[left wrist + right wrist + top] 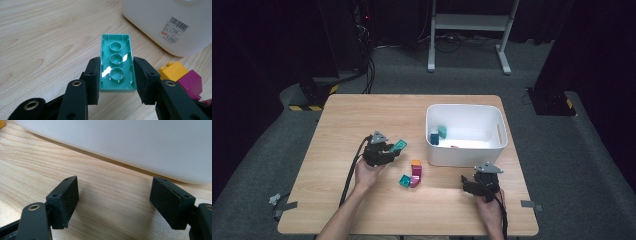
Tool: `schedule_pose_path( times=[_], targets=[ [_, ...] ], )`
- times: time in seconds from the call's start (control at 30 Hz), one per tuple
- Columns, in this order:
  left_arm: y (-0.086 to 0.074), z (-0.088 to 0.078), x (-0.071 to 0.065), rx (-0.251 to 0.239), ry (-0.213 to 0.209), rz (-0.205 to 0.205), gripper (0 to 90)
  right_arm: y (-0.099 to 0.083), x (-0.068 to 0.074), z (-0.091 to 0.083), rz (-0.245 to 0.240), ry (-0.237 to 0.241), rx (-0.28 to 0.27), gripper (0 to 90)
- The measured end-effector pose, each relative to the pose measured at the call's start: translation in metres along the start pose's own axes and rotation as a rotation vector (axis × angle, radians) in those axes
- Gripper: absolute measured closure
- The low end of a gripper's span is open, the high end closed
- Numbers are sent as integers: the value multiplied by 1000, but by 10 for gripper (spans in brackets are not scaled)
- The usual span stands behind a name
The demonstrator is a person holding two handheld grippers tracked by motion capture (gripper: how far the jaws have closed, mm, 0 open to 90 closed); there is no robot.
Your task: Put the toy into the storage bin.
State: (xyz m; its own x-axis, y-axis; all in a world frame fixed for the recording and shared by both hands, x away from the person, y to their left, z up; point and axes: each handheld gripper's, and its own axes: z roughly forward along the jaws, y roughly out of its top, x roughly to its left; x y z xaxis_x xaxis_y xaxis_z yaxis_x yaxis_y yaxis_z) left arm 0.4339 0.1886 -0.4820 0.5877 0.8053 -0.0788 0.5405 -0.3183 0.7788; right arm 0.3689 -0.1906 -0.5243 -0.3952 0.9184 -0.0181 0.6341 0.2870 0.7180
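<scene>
The left gripper (388,149) is clamped on a teal rectangular plastic building brick (398,146), which hangs above the light wooden table (347,120) a little left of centre, lifted clear of the surface and pointing right toward the white plastic storage bin (499,150). The grip falls across the brick's two long sides, probably because that narrow width suits the jaws and leaves the far end free to go over the bin's rim. The left gripper view shows what the high view cannot: the brick (117,63) is held with its hollow underside toward the camera, three round tubes in a row, and both black pads (143,75) press flat against its walls. It also shows a barcode label (174,28) on the bin's near wall. The high view alone gives the layout: a small cluster of loose bricks, an orange one (416,163), a magenta one (416,175) and a second teal one (405,180), lies near the bin's left near corner, and two more bluish pieces (438,135) already sit inside, so sorting into the bin seems partly done. The right gripper (473,184) rests low on the table near the bin's near wall, its jaws standing wide with only bare wood between them, apparently waiting its turn.
</scene>
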Motion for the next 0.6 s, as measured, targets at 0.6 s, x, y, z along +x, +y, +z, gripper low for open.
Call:
schedule_pose_path(
  times=[0.6],
  targets=[
    [12,-21,8,-34,-8,-29,586,0,0,0,0,0,0,230]
  ],
)
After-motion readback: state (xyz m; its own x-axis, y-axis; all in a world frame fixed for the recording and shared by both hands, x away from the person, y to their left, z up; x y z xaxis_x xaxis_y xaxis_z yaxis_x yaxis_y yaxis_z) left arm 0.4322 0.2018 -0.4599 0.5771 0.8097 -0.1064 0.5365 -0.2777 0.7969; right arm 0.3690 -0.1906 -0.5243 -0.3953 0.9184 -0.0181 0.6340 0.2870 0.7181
